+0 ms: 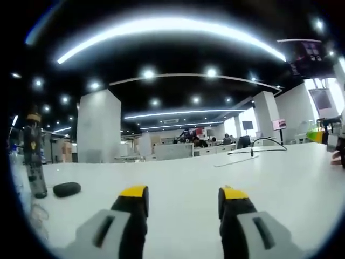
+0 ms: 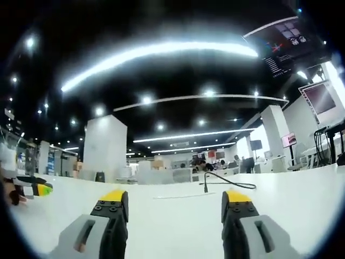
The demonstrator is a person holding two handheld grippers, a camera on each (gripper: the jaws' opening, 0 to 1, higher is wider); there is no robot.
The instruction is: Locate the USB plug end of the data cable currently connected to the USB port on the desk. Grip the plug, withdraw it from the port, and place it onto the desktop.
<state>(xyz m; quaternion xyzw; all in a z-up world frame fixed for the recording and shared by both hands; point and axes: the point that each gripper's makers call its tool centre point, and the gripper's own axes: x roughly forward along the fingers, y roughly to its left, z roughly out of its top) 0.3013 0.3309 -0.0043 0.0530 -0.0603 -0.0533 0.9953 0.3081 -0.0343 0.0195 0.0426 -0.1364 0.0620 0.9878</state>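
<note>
While both jaws gape, one cable [image 2: 229,182] crosses desk [image 2: 172,216]; one bottle [image 1: 33,156].

1. The left gripper view is taken low over the white desk [image 1: 188,178], looking forward between its own jaws, with the black cable [image 1: 257,148] seen far off to the right.
2. The right gripper view is set equally low, facing the same cable [image 2: 215,182] nearly centred and somewhat nearer.
3. The desk, the cable and the lit office ceiling are shared by both views.
</note>
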